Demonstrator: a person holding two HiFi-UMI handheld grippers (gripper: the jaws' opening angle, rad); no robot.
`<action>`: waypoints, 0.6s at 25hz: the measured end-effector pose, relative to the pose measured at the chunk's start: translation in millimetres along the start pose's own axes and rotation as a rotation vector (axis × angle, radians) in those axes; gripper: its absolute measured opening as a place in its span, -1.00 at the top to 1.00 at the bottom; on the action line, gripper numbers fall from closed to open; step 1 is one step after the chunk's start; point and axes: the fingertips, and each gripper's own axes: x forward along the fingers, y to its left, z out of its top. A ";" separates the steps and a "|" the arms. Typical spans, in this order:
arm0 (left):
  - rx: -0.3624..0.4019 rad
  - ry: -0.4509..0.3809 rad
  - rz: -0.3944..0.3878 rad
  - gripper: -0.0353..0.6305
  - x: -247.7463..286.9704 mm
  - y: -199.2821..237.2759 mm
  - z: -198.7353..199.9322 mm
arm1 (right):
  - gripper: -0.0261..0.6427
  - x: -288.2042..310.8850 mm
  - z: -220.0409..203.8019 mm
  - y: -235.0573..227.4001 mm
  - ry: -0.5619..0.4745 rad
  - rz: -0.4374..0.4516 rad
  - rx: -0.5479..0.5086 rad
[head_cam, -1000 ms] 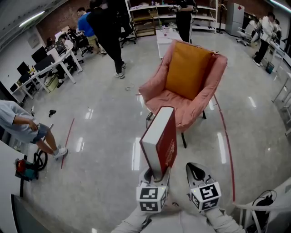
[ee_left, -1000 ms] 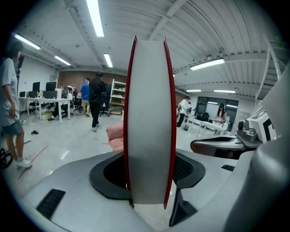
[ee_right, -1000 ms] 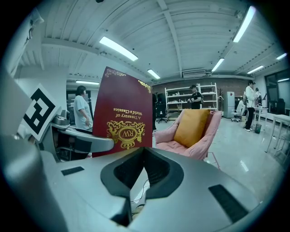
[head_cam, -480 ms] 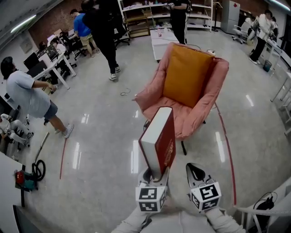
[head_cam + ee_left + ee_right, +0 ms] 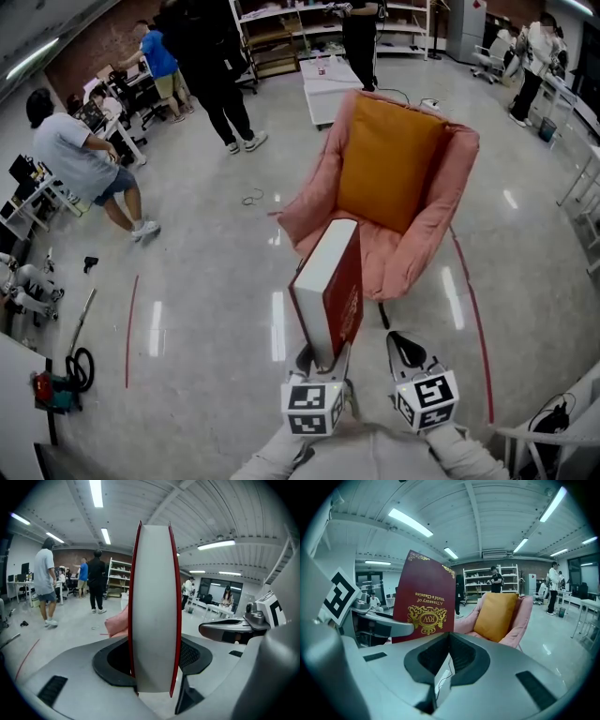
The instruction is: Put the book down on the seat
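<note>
Head view with both gripper views: the left tongs [image 5: 323,361] are clamped on the lower edge of a thick book [image 5: 328,286], the two jaws pressing on its red covers from either side, as the left gripper view shows, where the white page block fills the gap between the pads. The book stands nearly upright, leaning slightly away from the person, its page edges turned to the left and its red front cover turned toward the right tongs [image 5: 405,349]. In the right gripper view that cover bears a gold emblem with gold lettering that reads upside down. The right tongs hang just beside the left ones, their jaws drawn together with nothing between them; only a narrow slit shows between the pads, and through it the floor [image 5: 206,281]. The book is held in the air over the glossy grey floor, in front of a pink armchair [image 5: 450,159]; it does not rest on the seat [image 5: 398,253], although in the head view its top end overlaps the seat's front edge. An orange cushion [image 5: 389,164] leans upright against the back of the armchair, and the seat below it is otherwise bare. A red line [image 5: 473,309] runs along the floor to the right of the armchair. Farther off, a person in a grey shirt [image 5: 80,155] bends forward at the left, and a person in dark clothes [image 5: 211,66] stands well behind the armchair
</note>
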 end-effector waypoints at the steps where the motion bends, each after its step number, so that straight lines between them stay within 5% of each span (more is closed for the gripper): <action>1: 0.004 0.001 -0.004 0.15 4.8 4.6 2.5 | 0.91 6.3 1.6 -0.9 0.000 -0.005 0.001; 15: 0.020 0.021 -0.048 0.15 51.8 49.7 17.4 | 0.91 70.2 18.8 -9.6 0.011 -0.042 -0.002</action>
